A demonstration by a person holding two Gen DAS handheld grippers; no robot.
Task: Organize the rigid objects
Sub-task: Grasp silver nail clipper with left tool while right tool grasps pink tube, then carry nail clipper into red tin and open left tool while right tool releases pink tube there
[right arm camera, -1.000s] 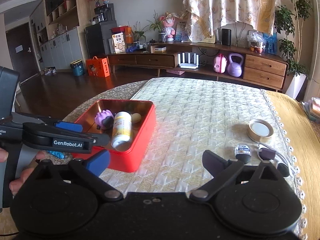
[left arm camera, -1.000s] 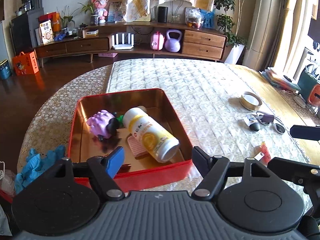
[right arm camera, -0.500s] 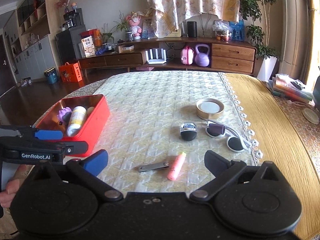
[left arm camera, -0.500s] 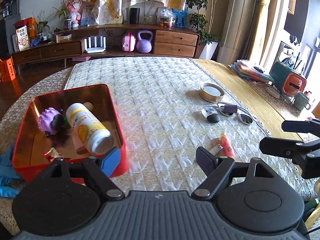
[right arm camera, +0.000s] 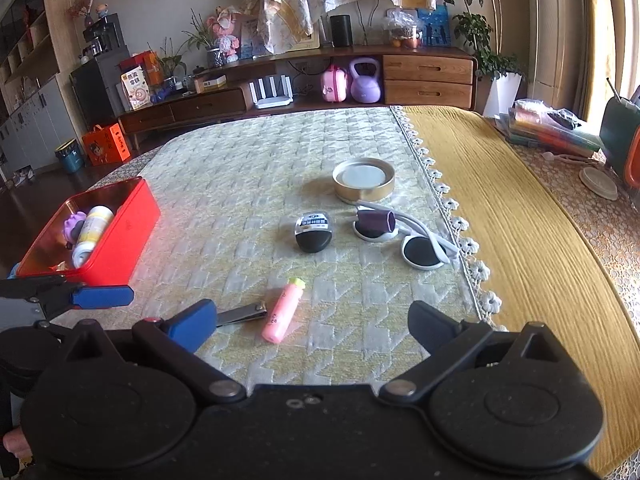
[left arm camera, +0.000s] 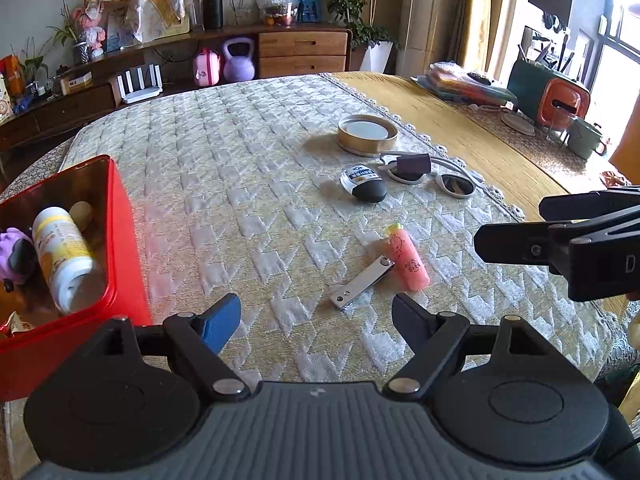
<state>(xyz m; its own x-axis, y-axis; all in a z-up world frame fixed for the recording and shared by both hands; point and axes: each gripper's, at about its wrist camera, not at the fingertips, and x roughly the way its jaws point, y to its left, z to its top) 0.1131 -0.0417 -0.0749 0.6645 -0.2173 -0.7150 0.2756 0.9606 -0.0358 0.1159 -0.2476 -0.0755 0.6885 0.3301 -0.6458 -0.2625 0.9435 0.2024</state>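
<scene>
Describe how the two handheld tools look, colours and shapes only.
Both are black plastic. Each has two round pivot discs, angled link arms with silver rivets, and a ribbed grey body. The left tool and the right tool each pair one blue finger pad with one dark pad.

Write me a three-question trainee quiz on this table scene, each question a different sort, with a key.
1. True or false: the left gripper is holding the nail clipper.
2. Which item already lies in the red tin? A) the sunglasses B) the white and yellow bottle C) the round gold tin
3. Fill in: the silver nail clipper touches the ____ tube.

Key: 1 false, its jaws stand open and empty. 2 B. 3 pink.
</scene>
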